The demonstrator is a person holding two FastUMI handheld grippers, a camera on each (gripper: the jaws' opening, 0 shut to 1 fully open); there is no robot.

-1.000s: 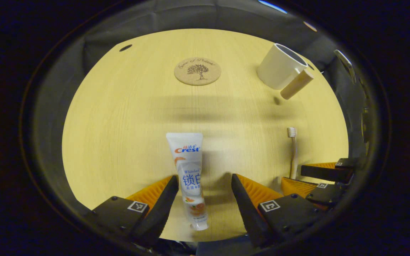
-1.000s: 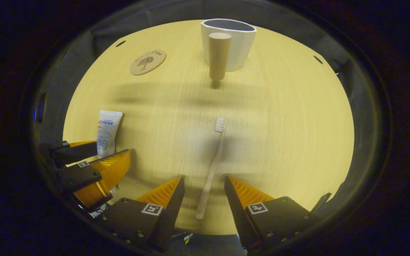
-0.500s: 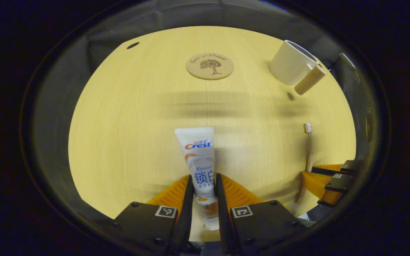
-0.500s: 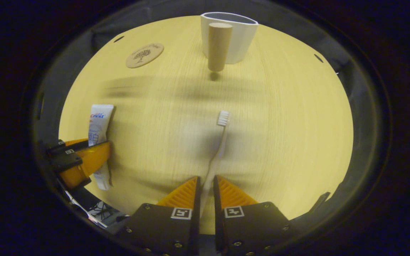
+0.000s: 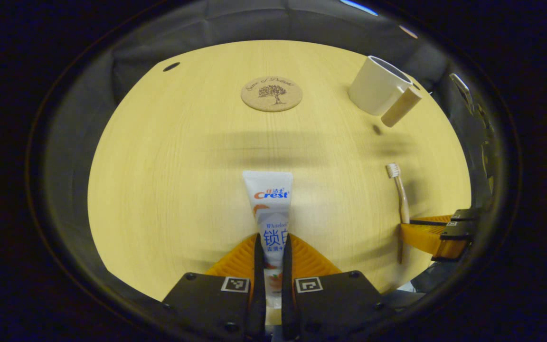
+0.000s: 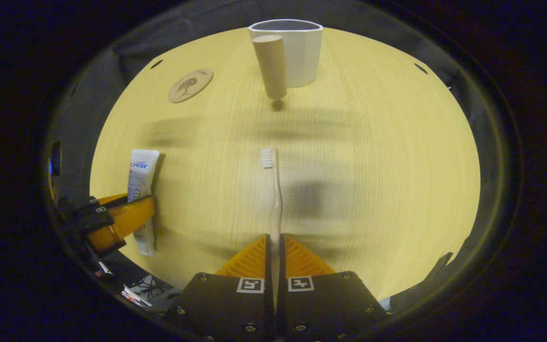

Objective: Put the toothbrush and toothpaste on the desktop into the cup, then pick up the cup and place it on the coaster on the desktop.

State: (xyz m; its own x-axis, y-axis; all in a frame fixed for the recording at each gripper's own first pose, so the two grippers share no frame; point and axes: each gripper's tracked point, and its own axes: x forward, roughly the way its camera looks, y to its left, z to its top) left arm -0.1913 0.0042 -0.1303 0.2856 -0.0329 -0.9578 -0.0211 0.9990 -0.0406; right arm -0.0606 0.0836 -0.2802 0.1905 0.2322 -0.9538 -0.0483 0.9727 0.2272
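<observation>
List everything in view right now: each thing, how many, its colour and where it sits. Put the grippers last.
desktop: one, pale yellow wood grain, round, with small dark holes near its far edge.
coaster: one, tan cork with a dark tree print, flat on the far side of the desktop.
cup: one, white with a tan wooden peg handle, upright on the far side, apart from the coaster.
toothpaste: one tube, white with blue and orange print, cap end between the left gripper's fingers.
toothbrush: one, pale handle with white bristles, handle between the right gripper's fingers.
left gripper: one, closed on the toothpaste.
right gripper: one, closed on the toothbrush.
</observation>
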